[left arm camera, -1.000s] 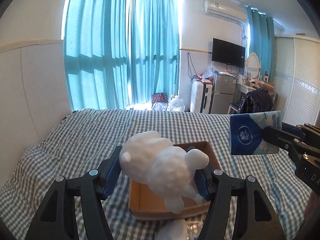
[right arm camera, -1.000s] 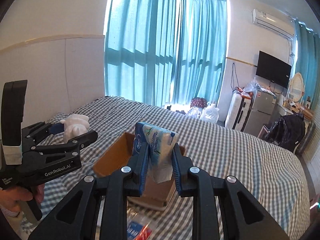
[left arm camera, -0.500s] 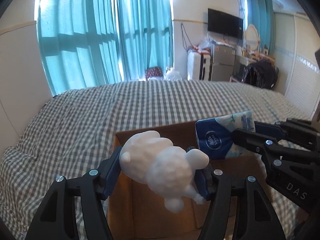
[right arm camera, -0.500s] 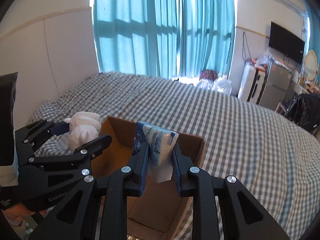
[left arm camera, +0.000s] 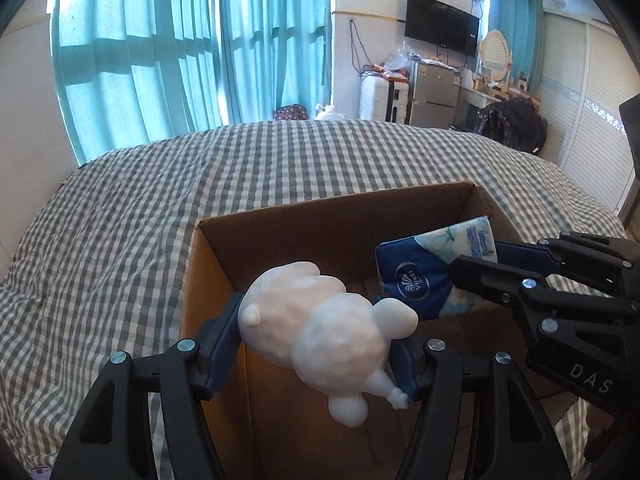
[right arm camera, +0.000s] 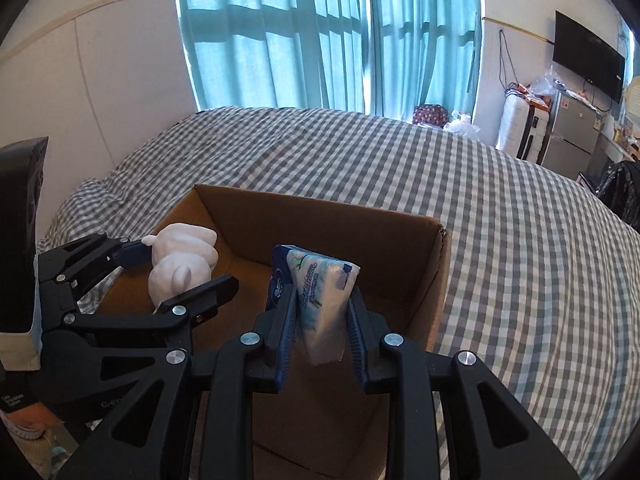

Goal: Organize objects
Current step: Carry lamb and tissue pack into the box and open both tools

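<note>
The left gripper [left arm camera: 320, 344] clenches a white toy [left arm camera: 320, 320]; the right gripper [right arm camera: 320, 320] clenches a tissue pack [right arm camera: 320, 296]. Both hang over the open cardboard box [right arm camera: 320, 216] on the checked bedspread [right arm camera: 520, 220]. Beyond hang teal curtains [right arm camera: 320, 32] and a television [left arm camera: 442, 18].

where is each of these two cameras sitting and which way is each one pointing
Left wrist: rides the left gripper, facing along its fingers over the open brown cardboard box toward teal curtains; shows its black fingers clamping a white plush toy, the right gripper entering from the right.
Right wrist: rides the right gripper, same heading; shows its fingers clamping a blue-and-white tissue pack, the left gripper at left.
Shared: box, toy, tissue pack, grey checked bedspread.
</note>
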{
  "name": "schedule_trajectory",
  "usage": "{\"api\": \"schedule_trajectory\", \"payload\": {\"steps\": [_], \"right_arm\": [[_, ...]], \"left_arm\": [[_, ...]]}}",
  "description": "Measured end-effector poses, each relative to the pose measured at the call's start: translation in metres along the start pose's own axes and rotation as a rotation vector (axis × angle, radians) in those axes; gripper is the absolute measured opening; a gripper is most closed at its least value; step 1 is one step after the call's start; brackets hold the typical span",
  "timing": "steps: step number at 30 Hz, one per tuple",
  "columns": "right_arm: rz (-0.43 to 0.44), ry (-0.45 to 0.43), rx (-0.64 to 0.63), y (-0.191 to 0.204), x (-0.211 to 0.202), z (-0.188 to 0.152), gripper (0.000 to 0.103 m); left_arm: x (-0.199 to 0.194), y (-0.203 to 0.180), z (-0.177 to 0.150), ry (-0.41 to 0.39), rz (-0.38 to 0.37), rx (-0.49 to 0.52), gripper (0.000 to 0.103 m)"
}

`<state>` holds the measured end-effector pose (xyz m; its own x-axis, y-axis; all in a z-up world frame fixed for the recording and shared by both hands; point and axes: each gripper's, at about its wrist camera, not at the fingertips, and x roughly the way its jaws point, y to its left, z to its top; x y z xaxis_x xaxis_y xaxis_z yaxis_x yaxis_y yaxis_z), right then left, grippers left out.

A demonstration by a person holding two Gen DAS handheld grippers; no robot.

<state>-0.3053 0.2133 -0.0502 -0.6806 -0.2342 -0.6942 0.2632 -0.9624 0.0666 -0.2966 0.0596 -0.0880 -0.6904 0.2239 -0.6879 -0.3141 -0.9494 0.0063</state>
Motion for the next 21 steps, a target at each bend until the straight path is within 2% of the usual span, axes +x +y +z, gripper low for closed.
{"api": "schedule_trajectory", "payload": {"steps": [2,3,4,6,7,9,11,14,16,18,21], "right_arm": [[0.000,-0.014,0.005,-0.001,-0.008,0.000,0.026],[-0.003,-0.022,0.012,-0.001,-0.013,0.001,0.030],[-0.009,-0.030,0.022,-0.001,-0.019,0.002,0.041],[-0.024,-0.054,0.036,0.000,-0.034,0.005,0.057],[-0.032,-0.071,0.043,-0.001,-0.043,0.006,0.059],[-0.033,-0.094,0.049,0.002,-0.062,0.010,0.060],[-0.047,-0.119,0.051,0.006,-0.084,0.013,0.066],[-0.080,-0.167,0.042,0.013,-0.120,0.014,0.080],[-0.099,-0.212,0.042,0.019,-0.147,0.012,0.096],[-0.115,-0.249,0.042,0.026,-0.171,0.008,0.102],[-0.135,-0.294,0.032,0.034,-0.207,0.001,0.103]], "left_arm": [[-0.003,0.001,0.003,0.001,0.003,0.002,0.069],[-0.007,0.000,0.003,0.000,0.006,0.003,0.074],[-0.010,0.000,0.005,-0.001,0.006,0.005,0.077],[-0.025,0.000,0.006,-0.014,0.016,0.002,0.084],[-0.032,0.001,0.007,-0.023,0.022,0.001,0.085],[-0.049,0.001,0.008,-0.042,0.038,-0.005,0.094],[-0.066,0.002,0.009,-0.069,0.058,-0.013,0.096],[-0.099,0.004,0.009,-0.110,0.077,-0.041,0.099],[-0.121,0.006,0.007,-0.138,0.089,-0.064,0.101],[-0.140,0.006,0.003,-0.162,0.093,-0.082,0.103],[-0.172,0.006,-0.007,-0.194,0.112,-0.106,0.103]]}}
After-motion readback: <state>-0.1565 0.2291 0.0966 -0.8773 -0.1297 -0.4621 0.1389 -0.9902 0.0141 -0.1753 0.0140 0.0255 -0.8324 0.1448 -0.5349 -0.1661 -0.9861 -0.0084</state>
